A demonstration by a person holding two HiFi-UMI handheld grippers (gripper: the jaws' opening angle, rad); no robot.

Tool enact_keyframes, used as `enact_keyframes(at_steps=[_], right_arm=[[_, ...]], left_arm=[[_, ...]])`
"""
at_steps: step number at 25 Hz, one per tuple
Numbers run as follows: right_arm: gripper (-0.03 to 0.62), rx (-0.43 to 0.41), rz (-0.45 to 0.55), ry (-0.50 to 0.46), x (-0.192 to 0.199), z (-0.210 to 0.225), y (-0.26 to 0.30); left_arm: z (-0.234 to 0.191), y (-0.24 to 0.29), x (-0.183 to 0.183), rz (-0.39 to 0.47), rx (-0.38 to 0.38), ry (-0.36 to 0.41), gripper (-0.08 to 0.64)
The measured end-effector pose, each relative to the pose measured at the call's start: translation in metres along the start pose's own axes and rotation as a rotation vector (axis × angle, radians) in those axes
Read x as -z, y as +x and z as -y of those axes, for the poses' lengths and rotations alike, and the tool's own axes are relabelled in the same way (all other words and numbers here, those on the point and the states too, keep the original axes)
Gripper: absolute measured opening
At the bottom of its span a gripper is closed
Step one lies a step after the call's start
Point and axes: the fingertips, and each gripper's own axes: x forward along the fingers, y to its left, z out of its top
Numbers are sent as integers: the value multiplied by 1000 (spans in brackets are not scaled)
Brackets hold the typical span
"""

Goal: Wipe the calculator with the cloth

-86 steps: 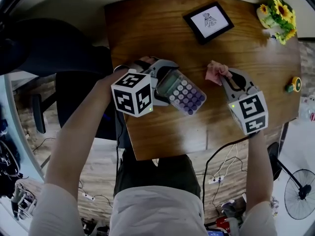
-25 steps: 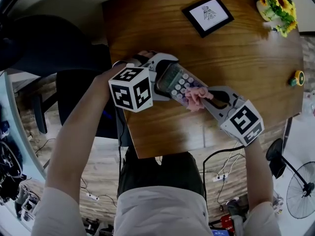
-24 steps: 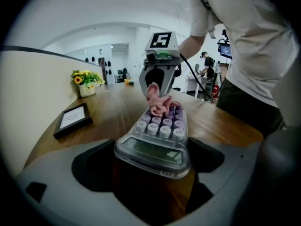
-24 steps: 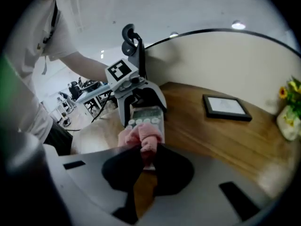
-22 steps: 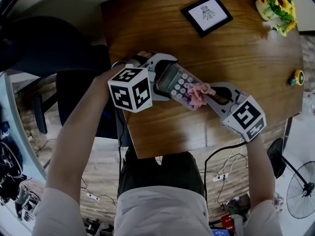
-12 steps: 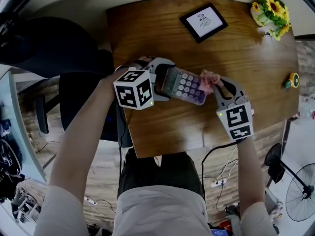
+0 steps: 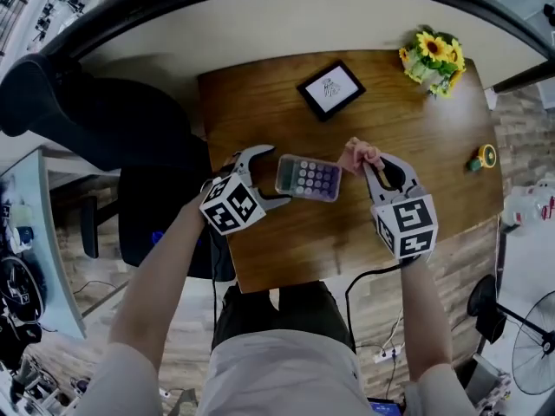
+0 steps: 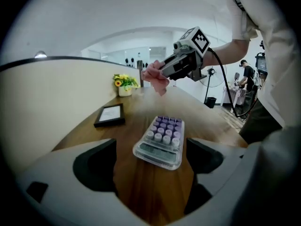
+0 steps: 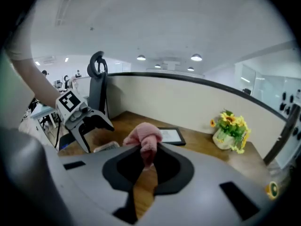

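The calculator point(image 7: 308, 178), clear with purple keys, lies flat on the wooden table point(image 7: 416, 137). My left gripper point(image 7: 274, 177) stands open just left of it, with nothing in its jaws. In the left gripper view the calculator point(image 8: 162, 135) lies a little ahead between the jaws, touching neither. My right gripper point(image 7: 368, 161) is shut on the bunched pink cloth point(image 7: 356, 153), held right of the calculator and off it. The cloth point(image 9: 143, 138) sticks up from the shut jaws in the right gripper view, and the left gripper point(image 9: 77, 114) shows beyond it.
A black picture frame point(image 7: 330, 88) lies at the table's back. A pot of sunflowers point(image 7: 431, 57) stands at the back right, and a small yellow-green object point(image 7: 479, 157) sits near the right edge. A dark chair point(image 7: 104, 137) is left of the table.
The left gripper has let go of the calculator, which now lies on the table, and drawn back. The right gripper has lifted the cloth off the keys to the right.
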Motion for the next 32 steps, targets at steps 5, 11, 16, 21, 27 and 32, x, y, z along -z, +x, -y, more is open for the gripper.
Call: enact_keyframes(at_steps=[5, 11, 16, 21, 27, 32], right_arm=[[49, -4, 109, 25, -56, -2, -39], [49, -9, 275, 72, -129, -5, -91], [49, -39, 415, 133, -186, -11, -142], [49, -35, 515, 100, -227, -22, -185], [52, -29, 579, 83, -251, -40, -227], [51, -63, 619, 92, -260, -54, -255]], left_arm=[[-12, -45, -49, 97, -129, -39, 468], [-12, -100, -96, 175, -212, -113, 463], [-20, -146, -128, 243, -310, -239, 421], [-34, -203, -170, 359, -479, -262, 219], [-26, -257, -212, 433, -561, -218, 161], [-19, -318, -254, 520, -720, -85, 129]])
